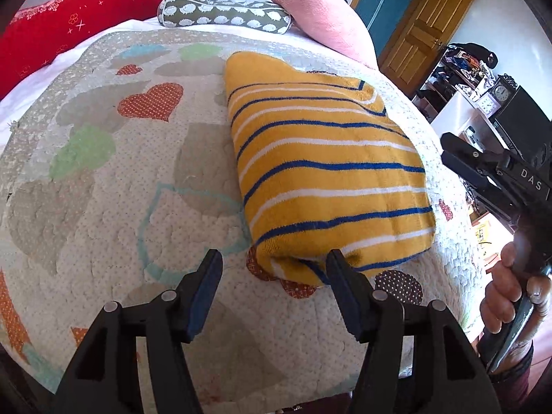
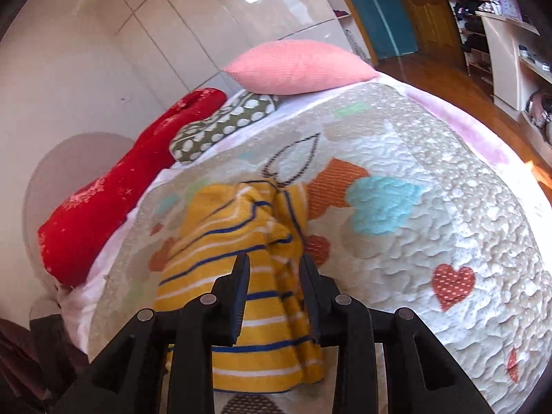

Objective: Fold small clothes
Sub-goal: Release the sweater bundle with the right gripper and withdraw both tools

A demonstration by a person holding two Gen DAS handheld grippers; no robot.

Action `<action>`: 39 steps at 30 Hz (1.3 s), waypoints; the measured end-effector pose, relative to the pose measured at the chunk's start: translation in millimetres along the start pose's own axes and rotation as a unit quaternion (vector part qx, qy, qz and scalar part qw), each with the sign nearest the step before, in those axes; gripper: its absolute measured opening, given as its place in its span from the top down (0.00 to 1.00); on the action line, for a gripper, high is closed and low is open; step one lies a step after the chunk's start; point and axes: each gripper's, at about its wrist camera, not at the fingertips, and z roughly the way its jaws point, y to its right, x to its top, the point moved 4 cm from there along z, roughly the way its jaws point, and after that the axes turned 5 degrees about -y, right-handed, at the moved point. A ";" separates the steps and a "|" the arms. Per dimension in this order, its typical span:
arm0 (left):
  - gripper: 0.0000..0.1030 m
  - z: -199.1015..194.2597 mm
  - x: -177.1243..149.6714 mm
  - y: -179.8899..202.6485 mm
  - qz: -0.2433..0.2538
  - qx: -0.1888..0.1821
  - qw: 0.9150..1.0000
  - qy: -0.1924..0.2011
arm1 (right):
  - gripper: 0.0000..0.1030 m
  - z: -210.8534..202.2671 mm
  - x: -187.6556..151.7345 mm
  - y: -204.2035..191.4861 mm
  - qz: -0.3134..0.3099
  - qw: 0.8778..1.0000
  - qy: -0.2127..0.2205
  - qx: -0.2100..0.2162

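Observation:
A yellow garment with blue and white stripes (image 1: 324, 172) lies folded into a compact block on the quilted bedspread (image 1: 114, 186). My left gripper (image 1: 272, 269) is open and empty, its jaws wide apart at the garment's near left corner, the right finger touching its edge. My right gripper (image 1: 459, 158) shows at the right in the left wrist view, off the bed's edge beside the garment. In the right wrist view the garment (image 2: 241, 241) lies just ahead of and below my right gripper (image 2: 274, 279), whose jaws stand apart and hold nothing.
A pink cushion (image 1: 314, 10), a green patterned bolster (image 1: 224, 13) and a red pillow (image 1: 76, 24) lie at the bed's head. Shelves, a white desk (image 1: 459, 110) and a wooden door (image 1: 424, 27) stand to the right past the bed's edge.

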 end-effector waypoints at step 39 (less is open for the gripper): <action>0.37 -35.8 -6.6 -2.7 0.041 0.103 0.991 0.070 | 0.33 -33.8 -81.7 -6.3 -0.015 0.984 0.033 -0.173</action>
